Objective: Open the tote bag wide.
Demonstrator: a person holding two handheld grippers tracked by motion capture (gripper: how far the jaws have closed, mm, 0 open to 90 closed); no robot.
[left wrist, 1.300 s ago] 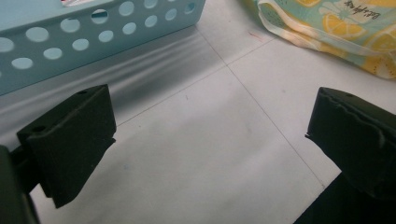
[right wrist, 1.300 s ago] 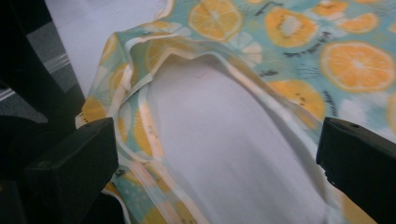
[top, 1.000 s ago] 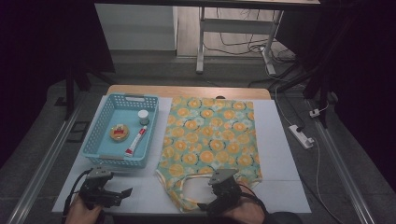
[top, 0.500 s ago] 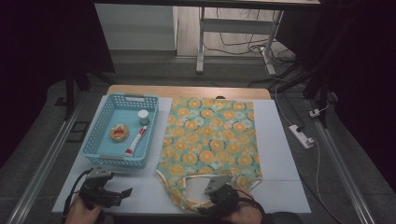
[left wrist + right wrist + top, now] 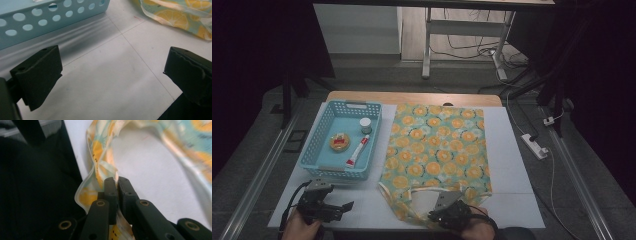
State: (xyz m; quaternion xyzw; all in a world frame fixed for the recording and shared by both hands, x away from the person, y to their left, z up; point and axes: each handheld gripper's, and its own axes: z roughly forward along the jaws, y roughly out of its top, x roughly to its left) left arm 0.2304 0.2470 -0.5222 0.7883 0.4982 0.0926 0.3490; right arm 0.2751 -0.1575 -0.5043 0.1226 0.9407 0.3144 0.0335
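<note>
A fabric tote bag (image 5: 437,145) printed with orange slices lies flat on the white table cover (image 5: 511,170), its handles toward the near edge. My right gripper (image 5: 438,214) sits at the near handle. In the right gripper view its jaws (image 5: 116,181) have just been closing and now pinch the bag's handle strap (image 5: 98,152), which bunches up above the pads. My left gripper (image 5: 343,207) rests near the front left corner. The left gripper view shows it open (image 5: 112,67) over bare table, with the blue basket (image 5: 37,20) and the bag's edge (image 5: 175,15) ahead.
The blue perforated basket (image 5: 312,150) stands left of the bag and holds a small white jar (image 5: 365,124), a round yellow item (image 5: 339,142) and a red-and-white tube (image 5: 357,151). A power strip (image 5: 535,145) lies on the floor at right.
The right gripper has shifted slightly left along the near edge and shut on the bag's handle. The left gripper has stayed where it was.
</note>
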